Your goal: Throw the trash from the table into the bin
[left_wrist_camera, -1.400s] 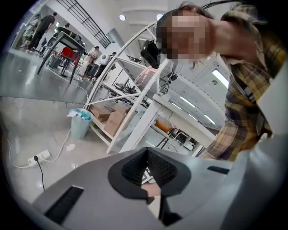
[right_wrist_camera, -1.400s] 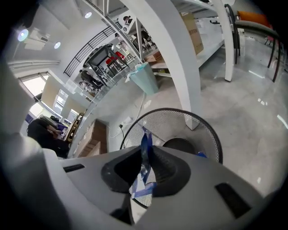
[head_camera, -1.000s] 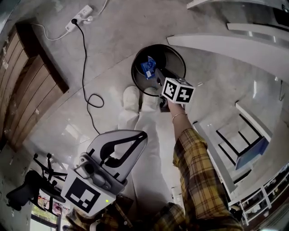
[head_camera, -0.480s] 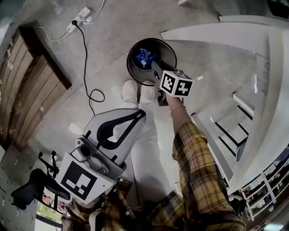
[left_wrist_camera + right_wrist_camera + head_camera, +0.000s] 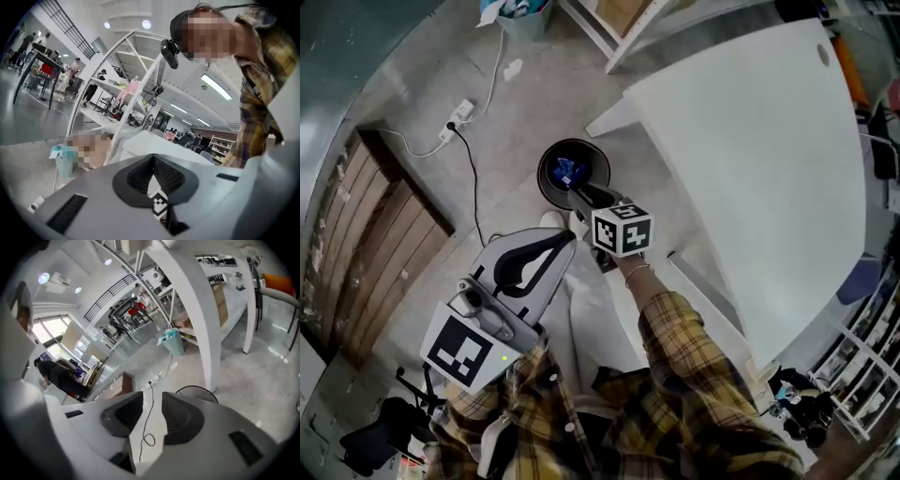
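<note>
In the bin [image 5: 547, 187], indistinct blue trash [image 5: 569, 171]

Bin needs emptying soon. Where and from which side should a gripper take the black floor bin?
By the rim of the black bin, from straight above, one jaw inside the wall, one outside. It stands upright and open-topped, and its round body looks too wide to span.

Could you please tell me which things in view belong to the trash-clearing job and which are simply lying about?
Part of the job:
- black bin
- blue trash, already inside it
- white table

Just lying about:
- power strip
- black cable on the floor
- small teal bin
- wooden panel
</note>
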Motion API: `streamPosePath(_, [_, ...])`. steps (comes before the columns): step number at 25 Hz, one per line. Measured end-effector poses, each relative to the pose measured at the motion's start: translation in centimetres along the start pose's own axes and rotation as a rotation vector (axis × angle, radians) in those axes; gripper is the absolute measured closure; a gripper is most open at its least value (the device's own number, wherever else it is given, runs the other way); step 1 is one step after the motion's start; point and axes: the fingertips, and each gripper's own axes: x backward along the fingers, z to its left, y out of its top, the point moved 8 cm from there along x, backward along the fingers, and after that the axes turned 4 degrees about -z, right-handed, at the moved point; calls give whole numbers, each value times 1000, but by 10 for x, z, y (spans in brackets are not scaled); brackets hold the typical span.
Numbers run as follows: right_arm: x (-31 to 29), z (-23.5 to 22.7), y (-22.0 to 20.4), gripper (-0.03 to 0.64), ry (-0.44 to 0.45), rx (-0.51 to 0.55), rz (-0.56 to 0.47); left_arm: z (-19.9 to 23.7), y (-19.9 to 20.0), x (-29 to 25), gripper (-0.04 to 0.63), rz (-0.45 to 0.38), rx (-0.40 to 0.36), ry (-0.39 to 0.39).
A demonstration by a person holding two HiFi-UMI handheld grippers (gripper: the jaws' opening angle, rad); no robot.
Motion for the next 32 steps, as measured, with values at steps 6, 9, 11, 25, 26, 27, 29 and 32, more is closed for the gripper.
streamPosePath(6, [105, 85, 62, 522, 96, 113, -172, -43, 83, 3, 589, -84, -97, -102])
streamPosePath(9, [173, 110, 100, 531, 86, 113, -351, -69, 114, -4, 589, -115, -148, -164])
streamPosePath(11, [219, 123, 118, 544, 55, 111, -477, -86, 130, -8, 589, -122, -177, -204])
streamPosePath(25, [500, 124, 99, 604, -211, 152, -916, -265, 155, -75, 589, -78, -308, -484])
streamPosePath(26, [519, 120, 93, 606, -226, 150, -937, -282, 152, -82, 589, -77, -317, -499])
streamPosePath(27, [537, 115, 86, 607, -242, 151, -954, -299, 148, -88, 589, -76, -326, -513])
streamPosePath(29, [570, 106, 73, 612, -271, 158, -973, -332, 139, -100, 589, -75, -338, -539])
streamPosePath(32, [611, 93, 53, 615, -323, 186, -990, -376, 124, -118, 589, -71, -352, -571])
